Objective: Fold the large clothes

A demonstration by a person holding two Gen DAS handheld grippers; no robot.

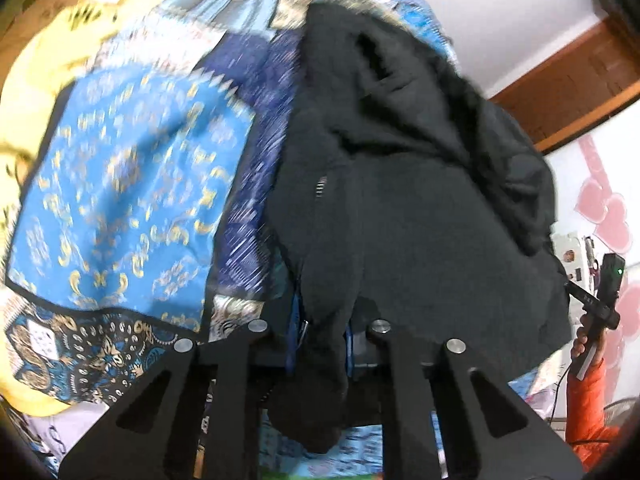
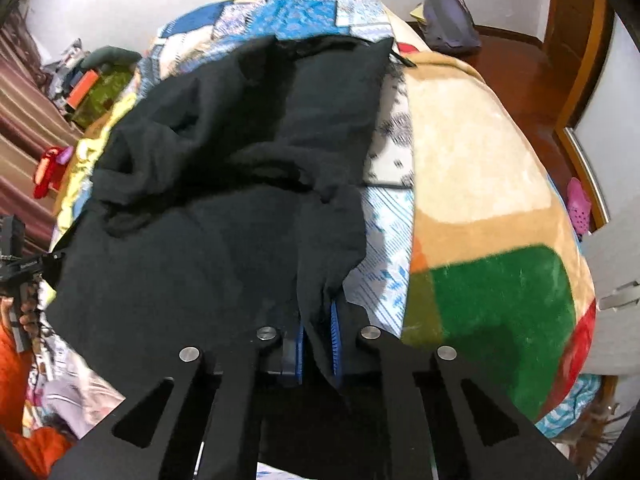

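A large black garment (image 1: 400, 184) lies rumpled across a bed; it also fills the middle of the right wrist view (image 2: 224, 200). My left gripper (image 1: 320, 336) is shut on a bunched edge of the black garment, with cloth hanging down between its blue pads. My right gripper (image 2: 318, 340) is shut on another edge of the same garment, with black cloth pinched between its blue pads (image 2: 335, 336). The right gripper also shows at the far right of the left wrist view (image 1: 600, 304).
The bed carries a blue and gold patterned quilt (image 1: 120, 184) and a yellow blanket (image 1: 44, 80). A tan, green and red plush blanket (image 2: 480, 200) lies right of the garment. A wooden floor (image 2: 520, 72), a pink shoe (image 2: 578, 204) and clutter (image 2: 80, 88) surround the bed.
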